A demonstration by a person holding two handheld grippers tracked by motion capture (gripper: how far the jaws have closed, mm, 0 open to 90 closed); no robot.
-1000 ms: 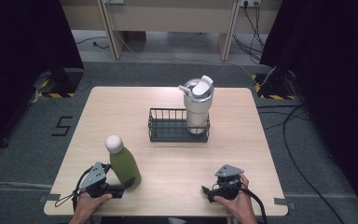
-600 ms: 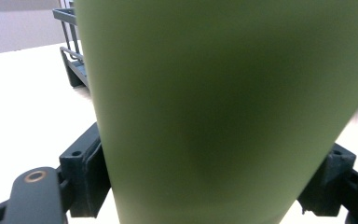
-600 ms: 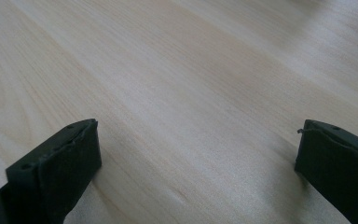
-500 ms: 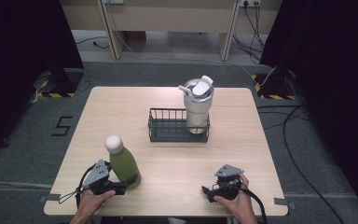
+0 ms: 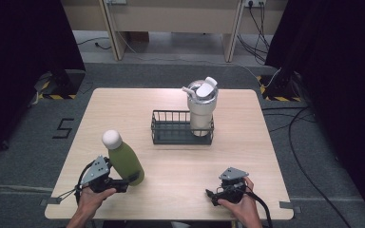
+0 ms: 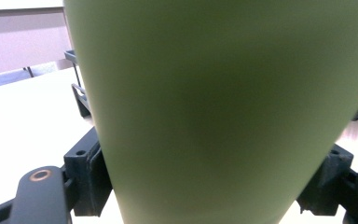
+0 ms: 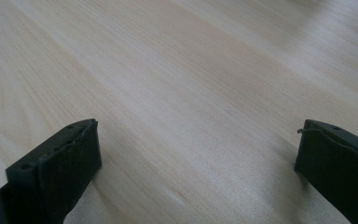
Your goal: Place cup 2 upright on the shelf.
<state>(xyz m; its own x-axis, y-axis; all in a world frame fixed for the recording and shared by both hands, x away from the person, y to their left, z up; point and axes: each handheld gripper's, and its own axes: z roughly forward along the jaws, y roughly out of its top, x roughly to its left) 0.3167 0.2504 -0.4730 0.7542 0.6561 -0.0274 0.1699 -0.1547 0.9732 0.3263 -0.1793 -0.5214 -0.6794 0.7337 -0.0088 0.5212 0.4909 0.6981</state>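
A green bottle (image 5: 127,162) with a white cap (image 5: 111,139) leans to the left near the table's front left. My left gripper (image 5: 132,179) is shut on its lower body, a hand behind it. In the left gripper view the bottle (image 6: 223,107) sits right in front of the camera, with a black pad (image 6: 91,172) pressed on each side. My right gripper (image 5: 212,195) rests at the front right, held by the other hand. In the right gripper view its jaws stand wide apart over bare wood, so the right gripper (image 7: 198,168) is open with nothing in it.
A black wire basket (image 5: 171,138) stands at the table's middle back. A cream tumbler (image 5: 200,111) with a lid and straw stands in the basket's right end. The wooden table (image 5: 247,152) is surrounded by grey floor with cables at the right.
The left gripper's jaws have closed on the green bottle. The bottle has risen a little and tipped leftward. The right gripper has stayed put.
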